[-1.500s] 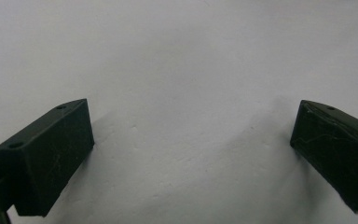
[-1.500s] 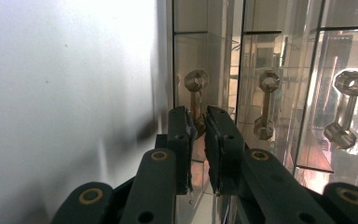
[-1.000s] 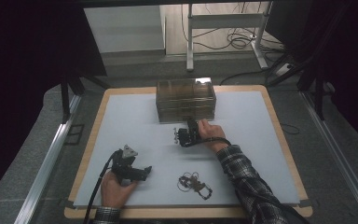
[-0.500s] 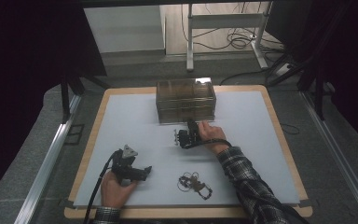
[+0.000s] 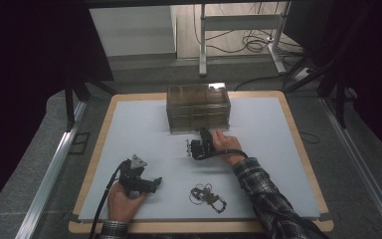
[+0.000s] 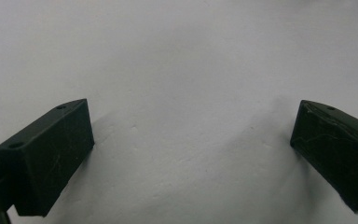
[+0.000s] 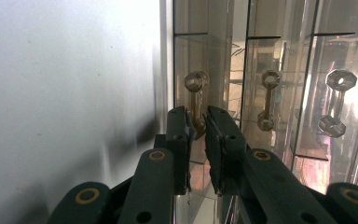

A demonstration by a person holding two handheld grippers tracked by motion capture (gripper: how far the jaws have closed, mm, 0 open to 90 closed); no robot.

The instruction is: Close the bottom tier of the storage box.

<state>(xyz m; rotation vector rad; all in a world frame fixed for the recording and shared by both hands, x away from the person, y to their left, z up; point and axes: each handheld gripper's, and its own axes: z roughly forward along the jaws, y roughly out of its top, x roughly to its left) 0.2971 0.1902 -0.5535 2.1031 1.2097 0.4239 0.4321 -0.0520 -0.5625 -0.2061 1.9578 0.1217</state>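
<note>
A clear acrylic drawer box (image 5: 198, 107) stands at the back middle of the white mat (image 5: 263, 149). My right gripper (image 5: 205, 134) reaches to the box's lower front, with the hand behind it on the mat. In the right gripper view its jaws (image 7: 199, 121) are pinched together on a brass drawer handle (image 7: 196, 93); two more handles (image 7: 266, 100) sit on the neighbouring drawers. My left gripper (image 5: 153, 183) rests at the front left of the mat, held by a hand. Its jaws (image 6: 191, 140) stand wide apart over bare mat with nothing between them.
A tangle of small metal pieces (image 5: 208, 195) lies near the mat's front edge, between the two hands. The mat sits on a wooden board (image 5: 298, 144). A black cable (image 5: 104, 199) trails from the left gripper off the front edge.
</note>
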